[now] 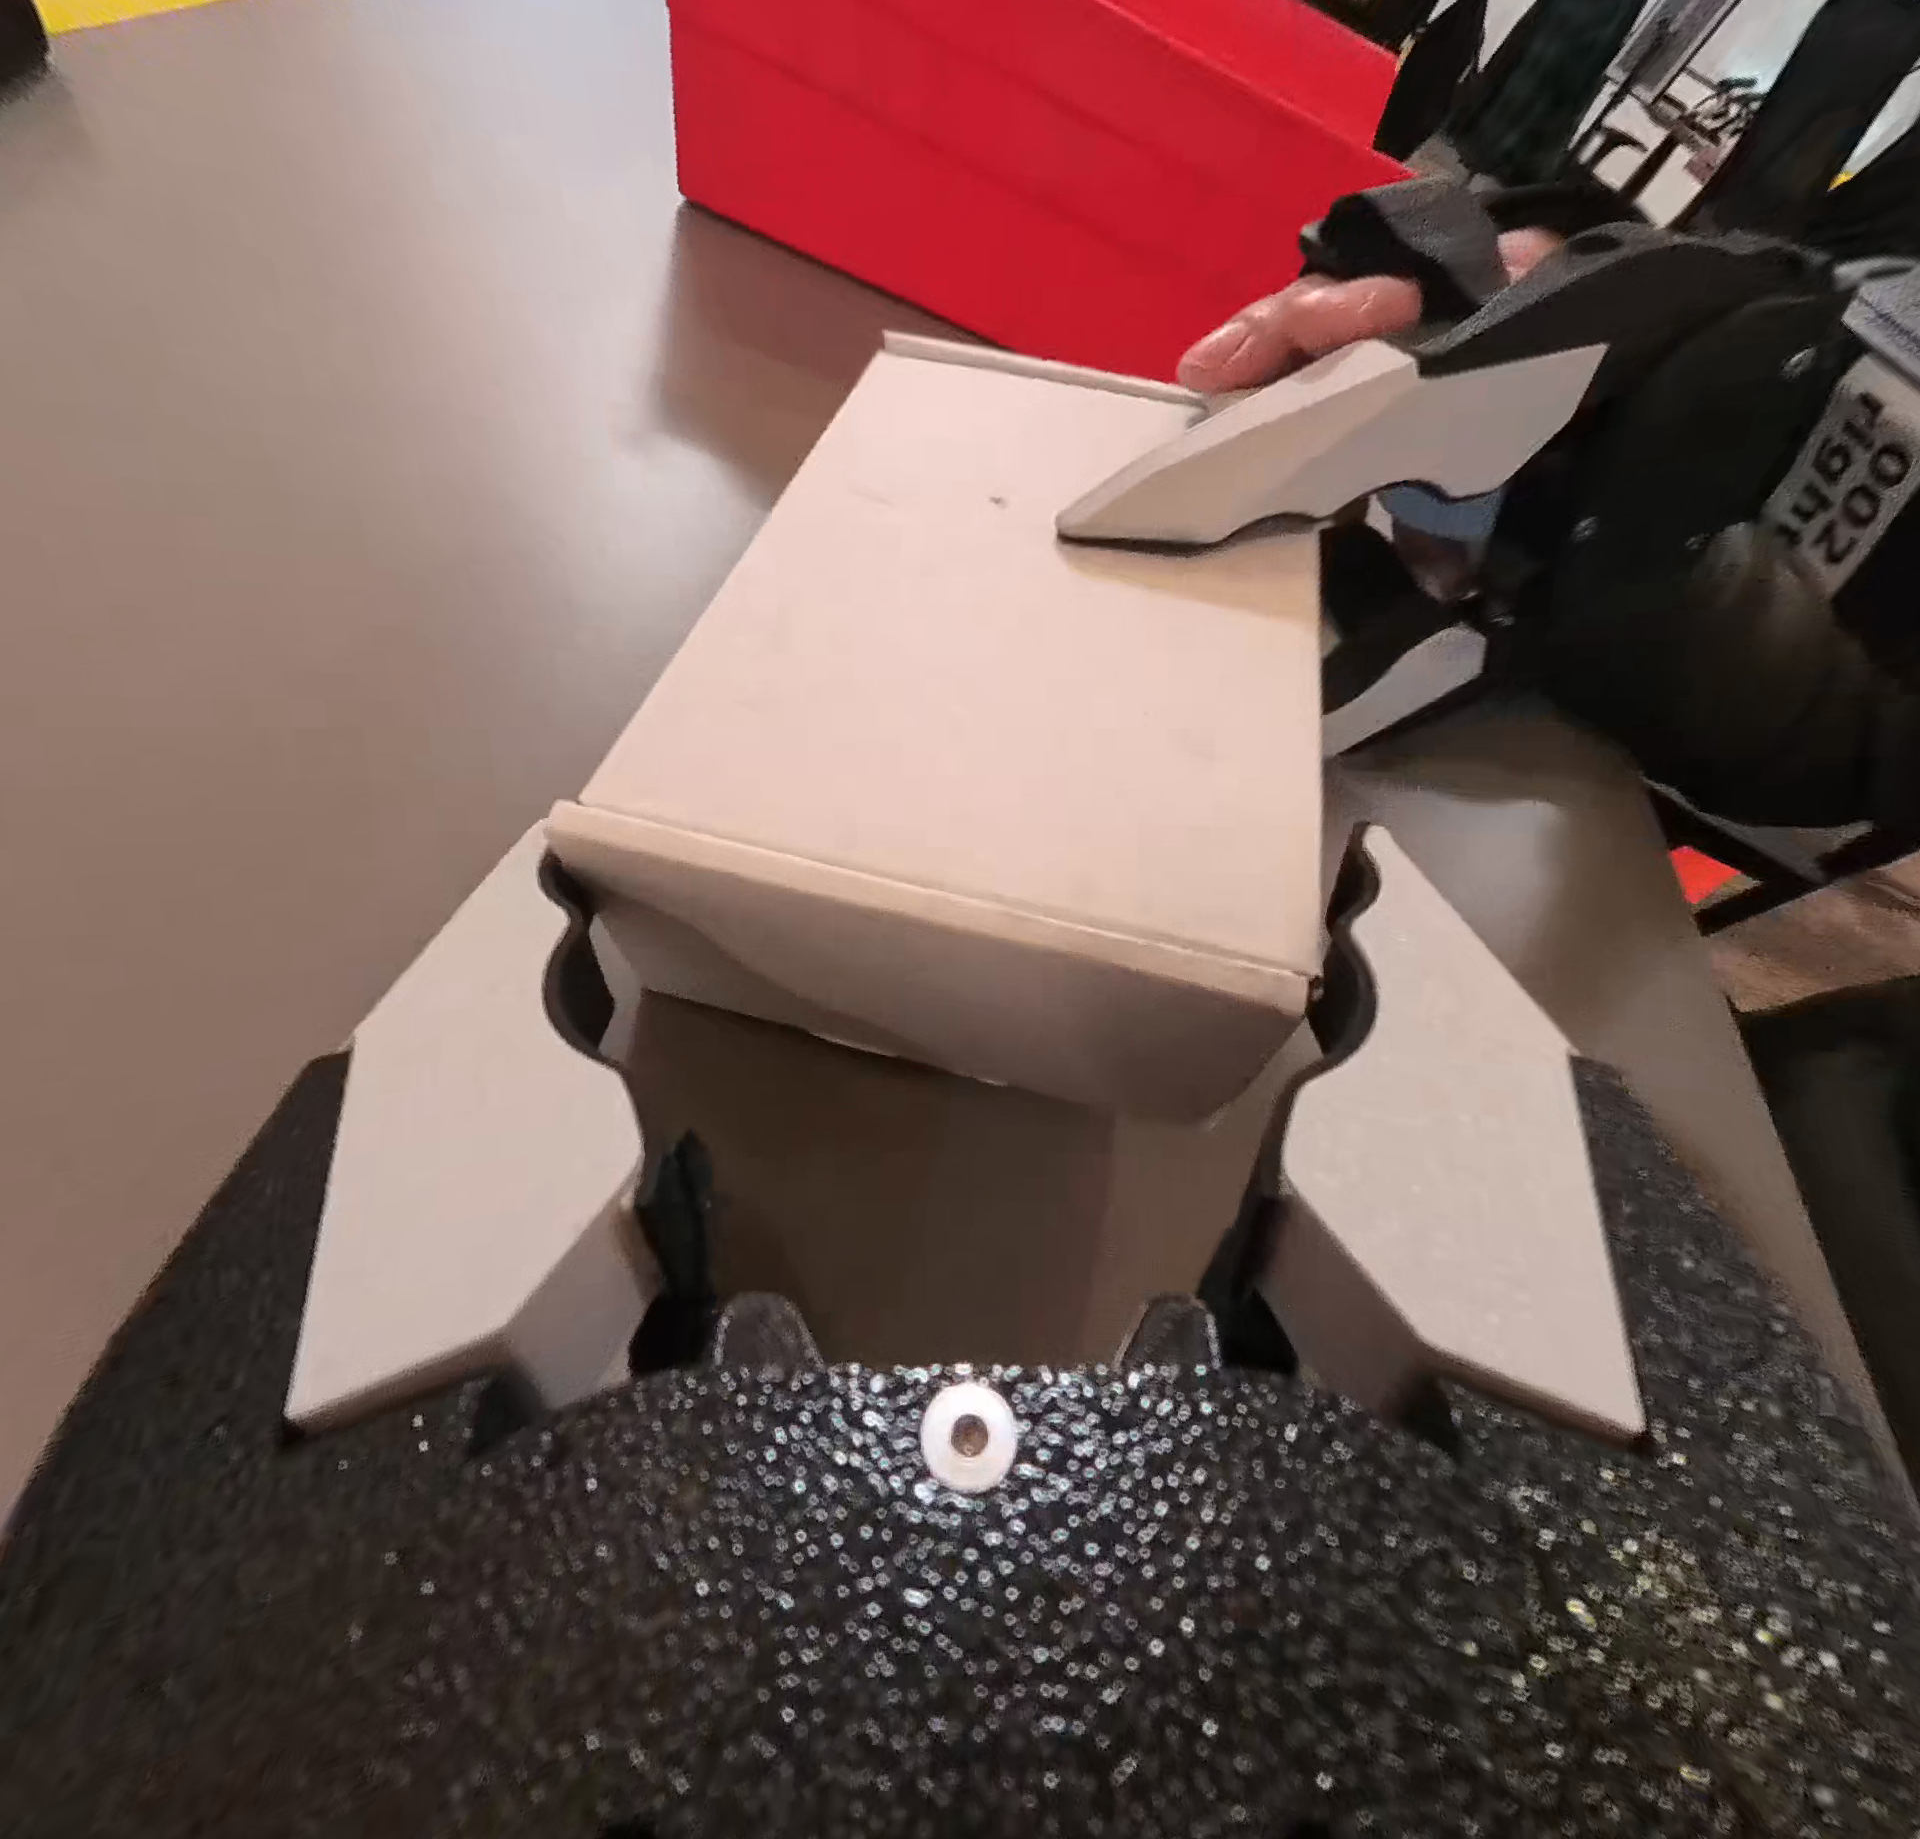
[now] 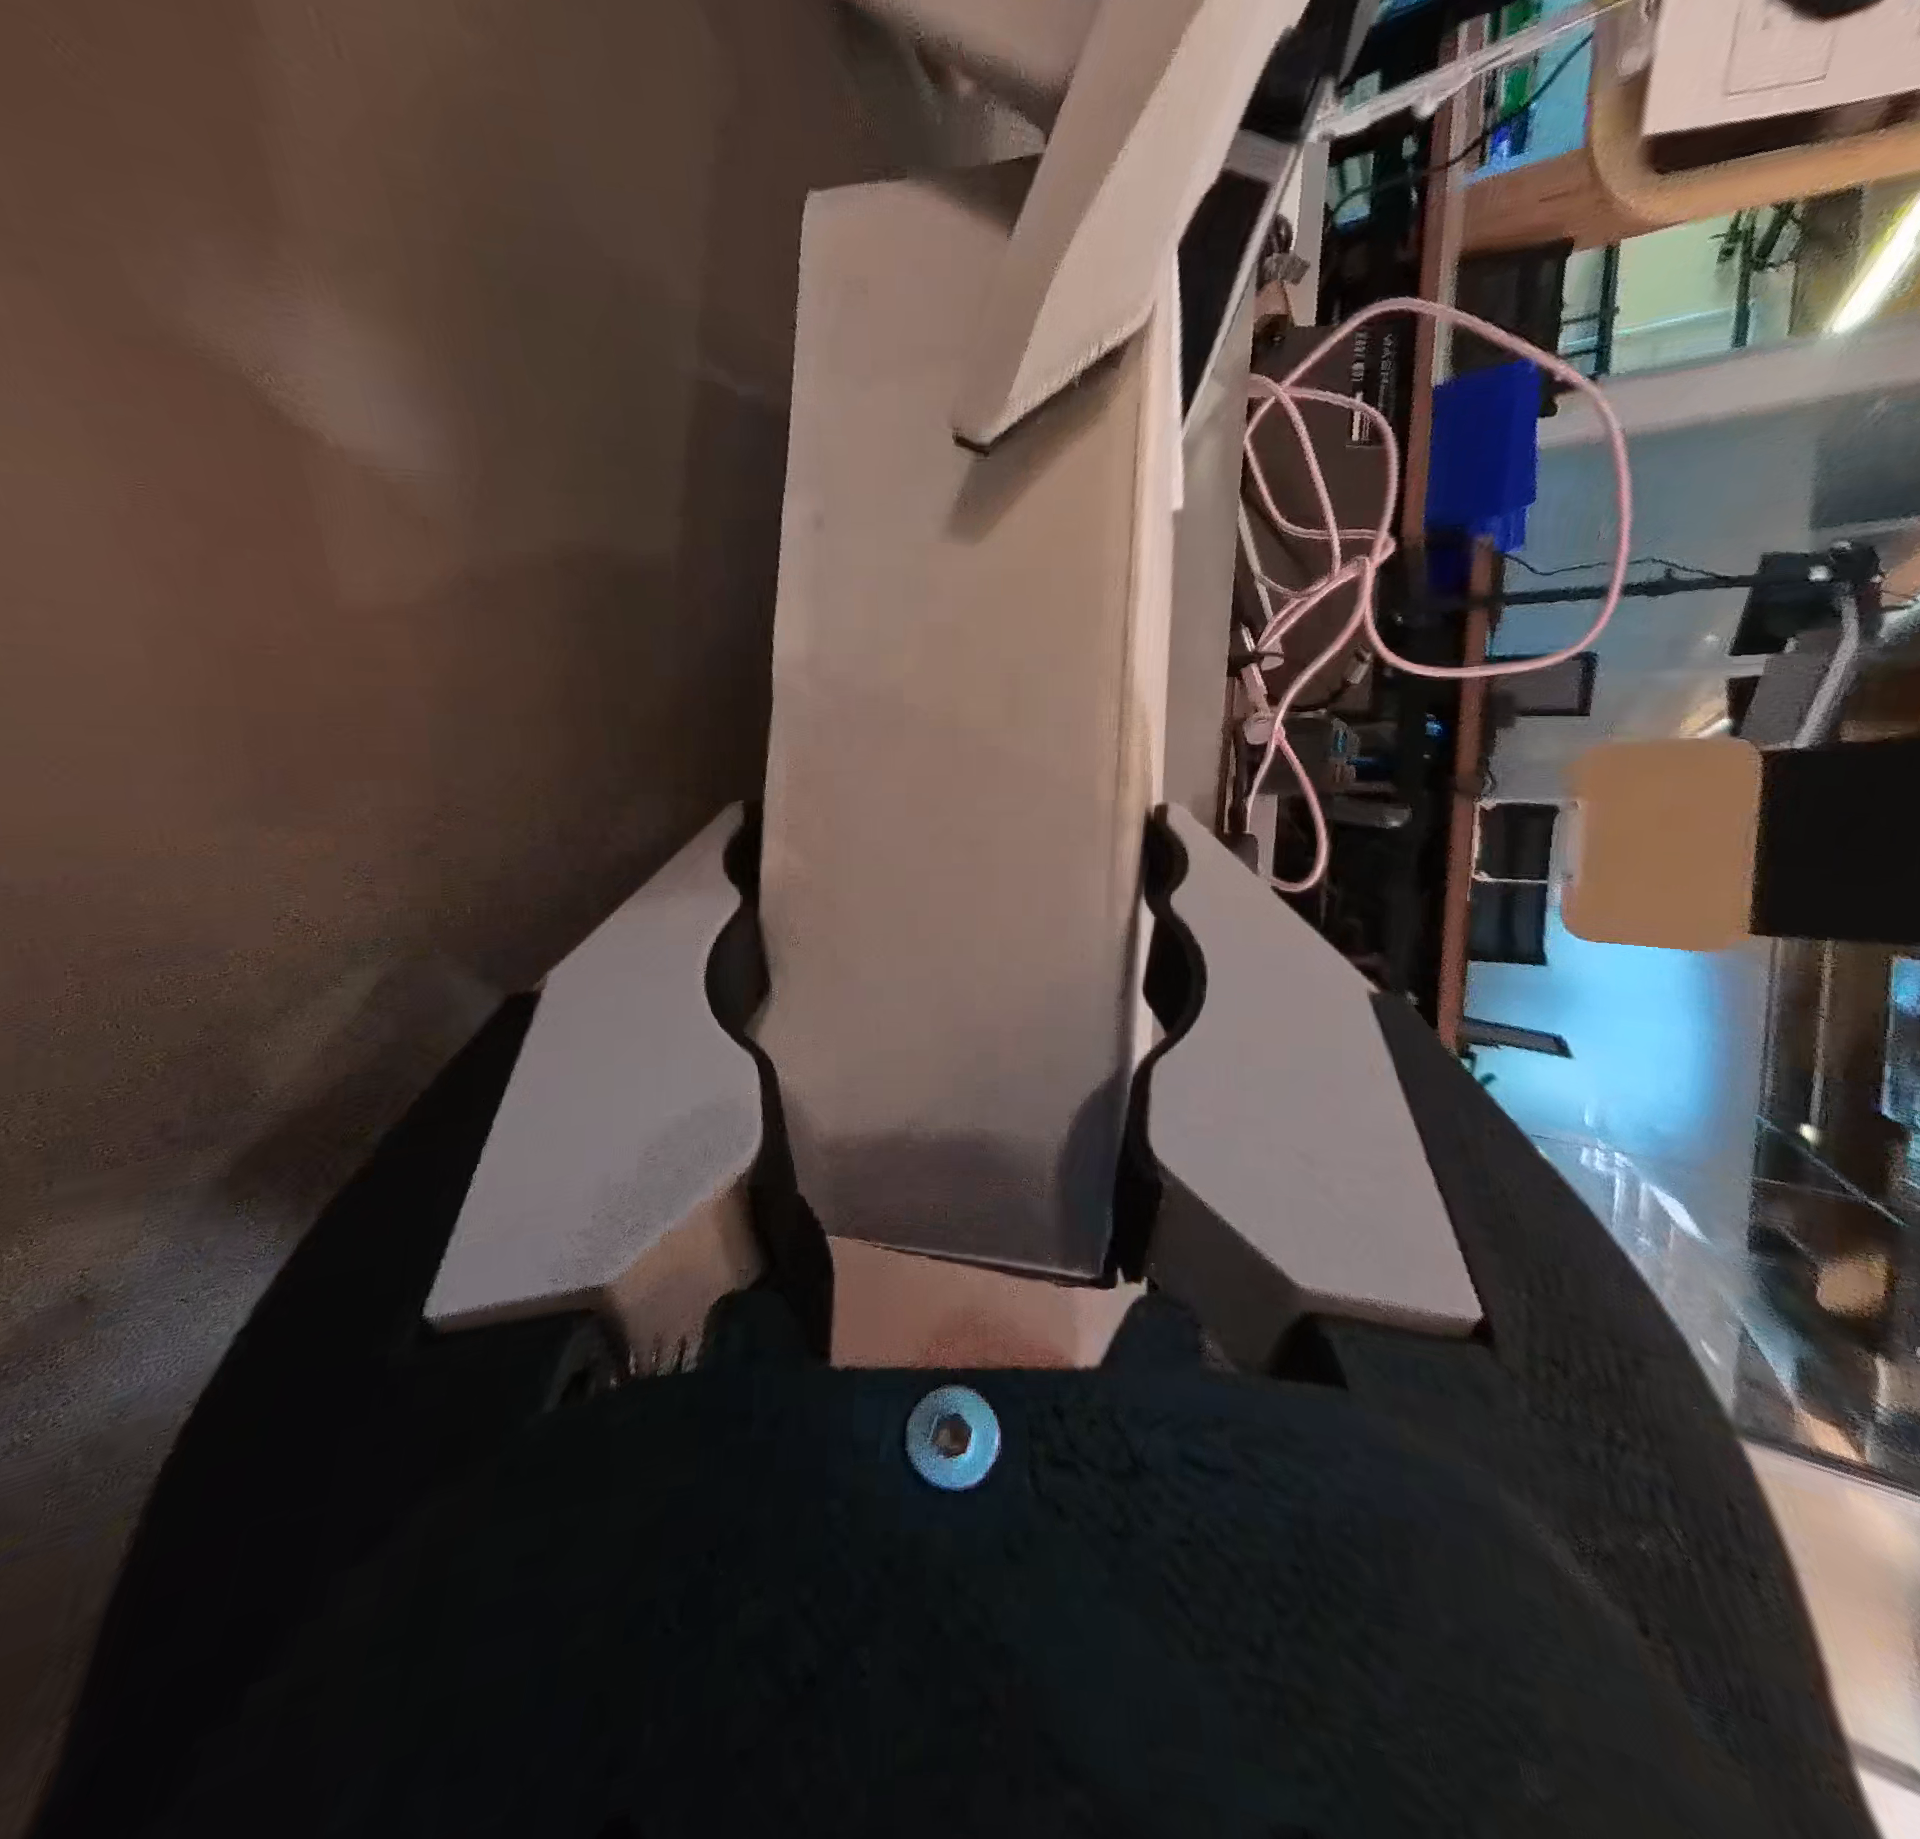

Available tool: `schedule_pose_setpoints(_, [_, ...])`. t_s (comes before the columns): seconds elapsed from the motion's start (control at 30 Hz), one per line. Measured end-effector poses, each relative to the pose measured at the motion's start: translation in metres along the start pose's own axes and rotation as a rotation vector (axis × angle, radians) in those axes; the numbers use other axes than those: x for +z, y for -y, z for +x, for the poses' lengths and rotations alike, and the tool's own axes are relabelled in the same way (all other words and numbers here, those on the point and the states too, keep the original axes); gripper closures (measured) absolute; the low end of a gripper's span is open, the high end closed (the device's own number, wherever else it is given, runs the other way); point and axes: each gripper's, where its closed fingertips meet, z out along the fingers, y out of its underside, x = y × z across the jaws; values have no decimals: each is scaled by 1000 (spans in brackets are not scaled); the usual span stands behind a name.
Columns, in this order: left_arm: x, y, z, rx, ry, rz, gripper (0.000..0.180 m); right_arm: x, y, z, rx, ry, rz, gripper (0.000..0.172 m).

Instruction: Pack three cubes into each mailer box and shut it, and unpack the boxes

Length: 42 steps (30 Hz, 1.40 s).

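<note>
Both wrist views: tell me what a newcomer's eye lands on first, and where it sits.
The closed pale cardboard mailer box fills the middle of the dark table, its near end between the widely spread fingers of the left tool. The right tool clamps it from the right side, one finger lying on the lid. Behind it stands a bright red cardboard box.

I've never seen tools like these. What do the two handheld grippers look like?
Each gripper, left and right, has a rough black body with a central screw, two pale grey angular fingers and wavy black pads. The person's hand wears a black fingerless glove.
</note>
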Motion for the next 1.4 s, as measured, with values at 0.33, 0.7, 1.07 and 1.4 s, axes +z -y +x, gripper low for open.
schedule_pose_setpoints(0.33, [-19,18,15,612,285,191,41,-26,2,9,322,145,144,102])
schedule_pose_setpoints(0.7, [2,19,59,821,259,200,110,-76,29,11,646,436,415,104])
schedule_pose_setpoints(1.07, [10,5,45,445,203,21,113,-91,29,54,394,60,373,119])
schedule_pose_setpoints(1.4, [12,3,43,389,195,6,114,-86,26,57,250,-32,245,128])
